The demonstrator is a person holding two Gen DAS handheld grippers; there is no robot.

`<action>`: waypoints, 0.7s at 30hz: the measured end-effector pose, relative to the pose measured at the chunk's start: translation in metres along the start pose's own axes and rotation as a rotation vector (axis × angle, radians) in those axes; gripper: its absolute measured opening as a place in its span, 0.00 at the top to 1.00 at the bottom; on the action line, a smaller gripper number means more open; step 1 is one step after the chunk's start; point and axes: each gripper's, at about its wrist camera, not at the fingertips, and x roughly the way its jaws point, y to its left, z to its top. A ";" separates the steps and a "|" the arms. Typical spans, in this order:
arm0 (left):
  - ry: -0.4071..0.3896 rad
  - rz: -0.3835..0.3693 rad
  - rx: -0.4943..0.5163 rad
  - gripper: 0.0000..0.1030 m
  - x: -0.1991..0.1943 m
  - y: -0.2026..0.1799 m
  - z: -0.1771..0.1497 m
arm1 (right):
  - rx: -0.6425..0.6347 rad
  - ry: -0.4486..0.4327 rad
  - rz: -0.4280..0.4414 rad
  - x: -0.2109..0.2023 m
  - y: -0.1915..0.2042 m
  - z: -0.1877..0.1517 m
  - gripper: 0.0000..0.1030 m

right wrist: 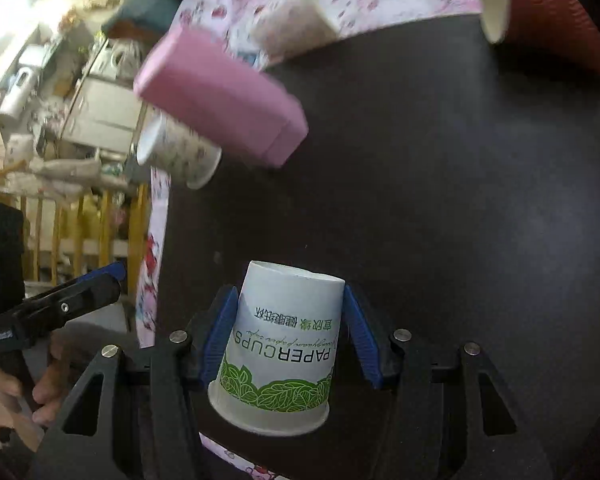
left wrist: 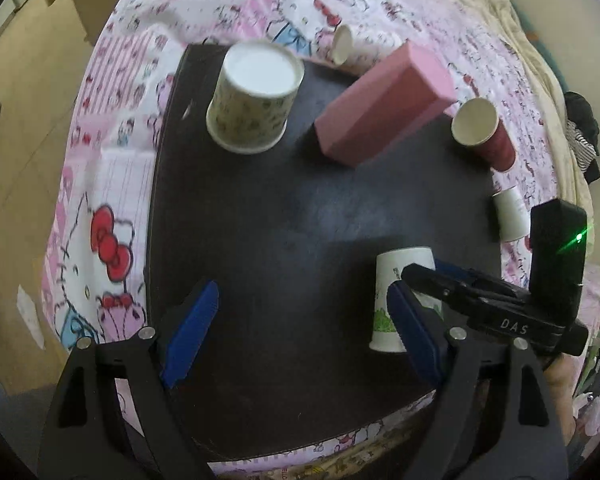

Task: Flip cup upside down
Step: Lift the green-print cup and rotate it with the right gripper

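A white paper cup point(right wrist: 280, 344) with green leaf print sits between the blue pads of my right gripper point(right wrist: 289, 294), which is shut on its sides. Its narrow base points away from the camera and its wide rim is nearest, so the print reads upside down. In the left wrist view the same cup point(left wrist: 396, 280) is low at the right over the dark table point(left wrist: 280, 220), with the right gripper point(left wrist: 420, 280) clamped on it. My left gripper point(left wrist: 300, 332) stands open over bare table beside the cup, with nothing between its fingers.
A flowered cup point(left wrist: 256, 96) stands base up at the table's far left, next to a pink box point(left wrist: 384, 108). A red cup point(left wrist: 484, 132) lies on its side at the right edge. More white cups point(left wrist: 510, 216) lie on the pink patterned bedding point(left wrist: 112, 248) around the table.
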 end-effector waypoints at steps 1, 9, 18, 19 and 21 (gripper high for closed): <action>0.003 -0.004 -0.005 0.18 0.002 0.000 -0.003 | -0.005 0.007 -0.005 0.003 0.001 0.000 0.43; 0.030 -0.017 0.022 0.18 0.015 -0.028 -0.009 | 0.060 0.006 0.046 -0.002 -0.005 0.003 0.36; 0.089 0.022 0.186 0.18 0.051 -0.108 -0.006 | 0.187 -0.117 0.102 -0.052 -0.037 -0.007 0.29; 0.097 0.033 0.190 0.18 0.056 -0.111 -0.004 | 0.190 -0.140 0.089 -0.061 -0.040 -0.007 0.29; 0.111 0.070 0.196 0.20 0.067 -0.115 0.000 | 0.191 -0.182 0.066 -0.080 -0.047 -0.012 0.29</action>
